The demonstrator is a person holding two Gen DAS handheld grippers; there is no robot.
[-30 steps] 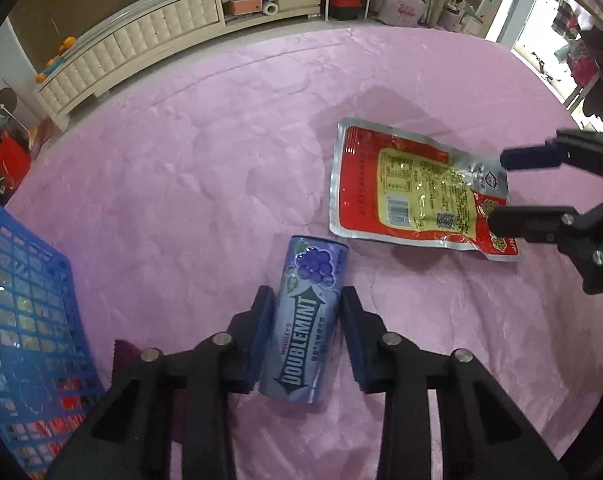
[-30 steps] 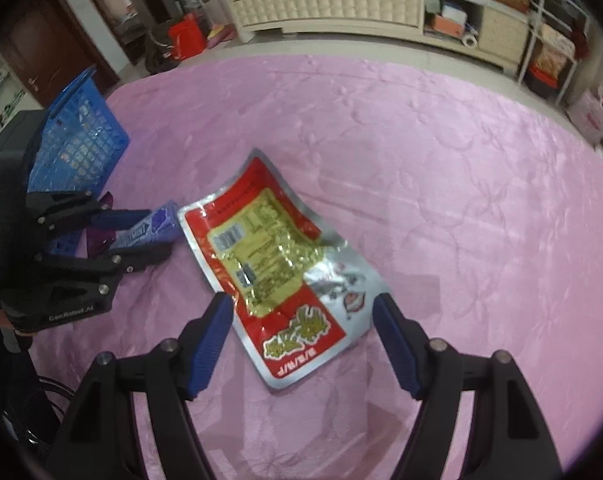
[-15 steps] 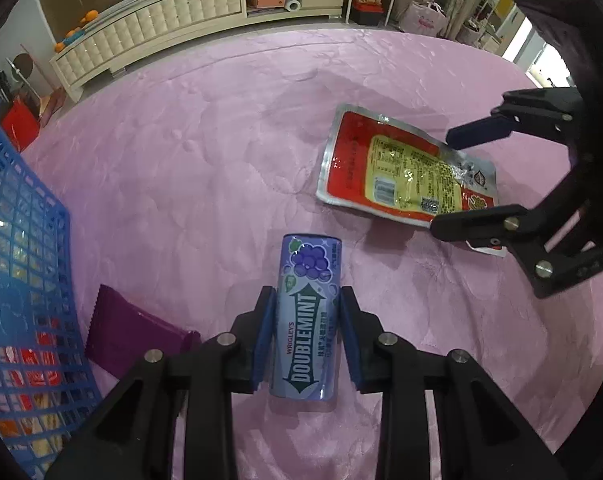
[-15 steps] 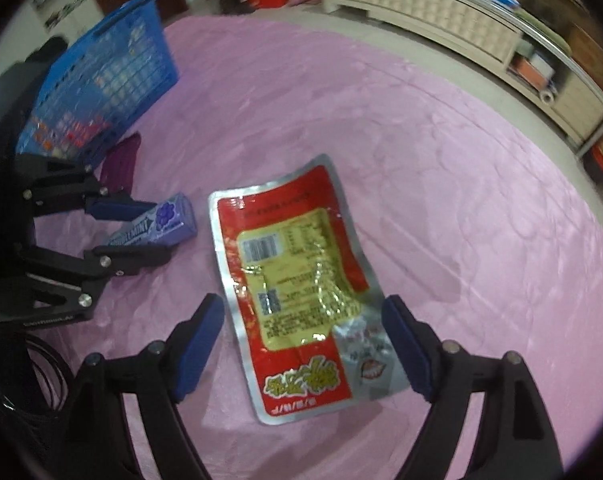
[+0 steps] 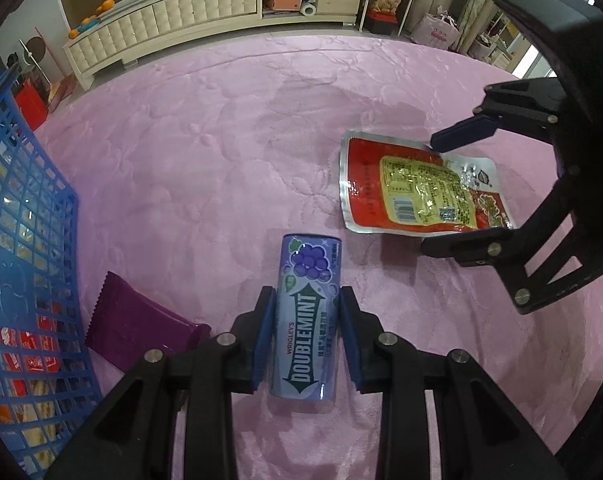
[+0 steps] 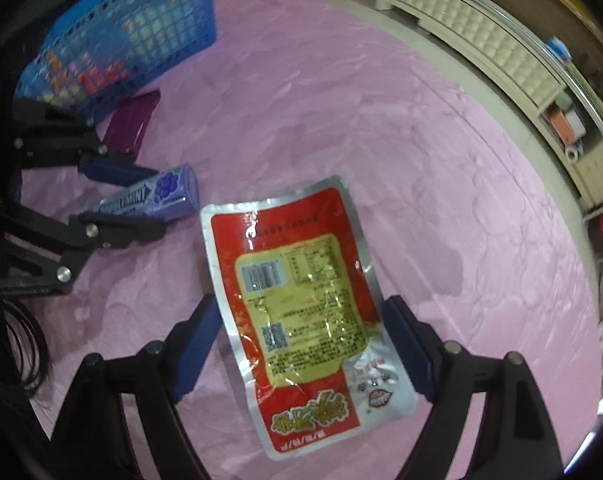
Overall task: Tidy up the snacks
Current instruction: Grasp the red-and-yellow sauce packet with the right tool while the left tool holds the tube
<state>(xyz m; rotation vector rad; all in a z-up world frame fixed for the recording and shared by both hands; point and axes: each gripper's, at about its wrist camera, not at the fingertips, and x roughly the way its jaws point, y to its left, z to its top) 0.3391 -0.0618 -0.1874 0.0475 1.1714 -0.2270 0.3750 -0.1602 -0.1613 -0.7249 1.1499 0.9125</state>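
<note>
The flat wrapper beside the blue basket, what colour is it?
Dark purple wrapper; it shows best in the left wrist view.

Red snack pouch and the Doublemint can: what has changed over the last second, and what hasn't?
The right gripper has advanced over the red snack pouch, its open fingers now straddling the pouch's middle instead of its near end. The left gripper has stayed shut on the Doublemint can. The pouch lies flat as before; the purple wrapper and blue basket are unmoved.

left claw (image 5: 307, 336): low, pointing forward, jaws narrowed, blue pads flanking the Doublemint pack (image 5: 307, 320), contact uncertain | right claw (image 6: 297, 344): low, jaws spread wide, pads straddling the red pouch (image 6: 301, 300), not touching
</note>
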